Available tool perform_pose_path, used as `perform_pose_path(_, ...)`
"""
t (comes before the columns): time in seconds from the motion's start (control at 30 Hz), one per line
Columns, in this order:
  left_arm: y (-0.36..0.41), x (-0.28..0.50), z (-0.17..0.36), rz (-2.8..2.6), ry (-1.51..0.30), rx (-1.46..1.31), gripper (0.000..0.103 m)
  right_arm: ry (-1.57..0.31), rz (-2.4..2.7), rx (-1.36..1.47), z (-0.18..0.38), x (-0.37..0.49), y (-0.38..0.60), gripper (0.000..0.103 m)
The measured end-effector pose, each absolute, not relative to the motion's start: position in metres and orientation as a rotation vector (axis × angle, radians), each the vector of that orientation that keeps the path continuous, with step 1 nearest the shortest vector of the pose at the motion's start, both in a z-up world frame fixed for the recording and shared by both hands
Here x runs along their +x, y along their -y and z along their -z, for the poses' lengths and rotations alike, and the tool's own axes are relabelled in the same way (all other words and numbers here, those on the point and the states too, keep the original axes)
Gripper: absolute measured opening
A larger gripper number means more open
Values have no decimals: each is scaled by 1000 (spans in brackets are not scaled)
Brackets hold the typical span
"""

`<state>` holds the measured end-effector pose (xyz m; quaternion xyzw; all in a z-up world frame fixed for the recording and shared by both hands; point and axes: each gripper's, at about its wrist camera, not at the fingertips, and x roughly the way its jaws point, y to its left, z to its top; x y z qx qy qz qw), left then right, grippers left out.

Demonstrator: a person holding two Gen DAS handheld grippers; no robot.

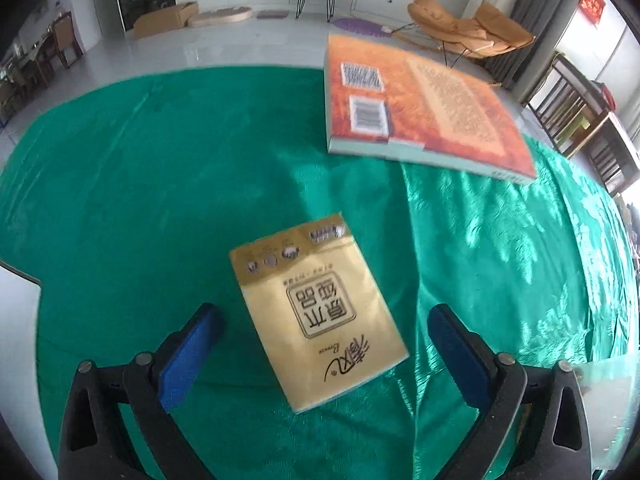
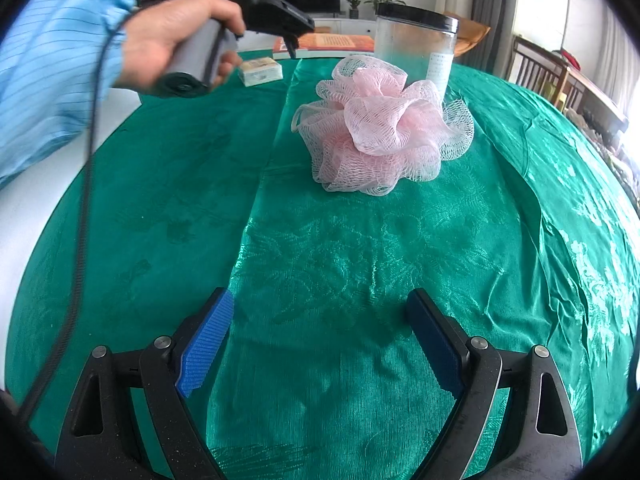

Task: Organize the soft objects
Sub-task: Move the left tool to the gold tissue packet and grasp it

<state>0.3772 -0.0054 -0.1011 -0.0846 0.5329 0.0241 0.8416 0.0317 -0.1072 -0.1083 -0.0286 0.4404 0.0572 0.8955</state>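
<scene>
A yellow tissue pack [image 1: 318, 312] lies flat on the green tablecloth [image 1: 160, 160], seen from above in the left wrist view. My left gripper [image 1: 324, 328] hovers over it, open, with the blue pads [image 1: 188, 352] wide on either side and clear of the pack. In the right wrist view the same tissue pack [image 2: 260, 70] is small at the far left, under the hand-held left gripper [image 2: 288, 46]. A pink mesh bath puff [image 2: 384, 128] sits mid-table. My right gripper [image 2: 320, 320] stands open over bare cloth, well short of the puff.
An orange book [image 1: 424, 104] lies on the cloth beyond the tissue pack. A clear jar with a black lid [image 2: 416, 44] stands behind the puff. A hand in a light blue sleeve [image 2: 52, 64] holds the left gripper, its cable trailing down. Chairs stand beyond the table's right edge.
</scene>
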Motion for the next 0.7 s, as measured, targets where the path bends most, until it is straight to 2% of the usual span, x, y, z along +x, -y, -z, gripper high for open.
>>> perform_pose_path(0.03,6,372,98,-45,-1087,-148,70,-913,-119,-59,108,32,107,90)
perform_pose_path(0.07,7,368,96,-35,-1070,-111,66,-913,-118,-60,108,32,107,91)
perform_pose_path(0.27,-15,306,70,44,-1025,-122,65,-914,-120,-60,109,32,107,91)
perform_pose_path(0.5,-31,160,49,149,-1035,-38,65,-914,-120,-61,109,33,107,91)
perform_pose_path(0.7,-46,81,74,161,-1027,-27,67,-914,-119,-61,109,33,107,91)
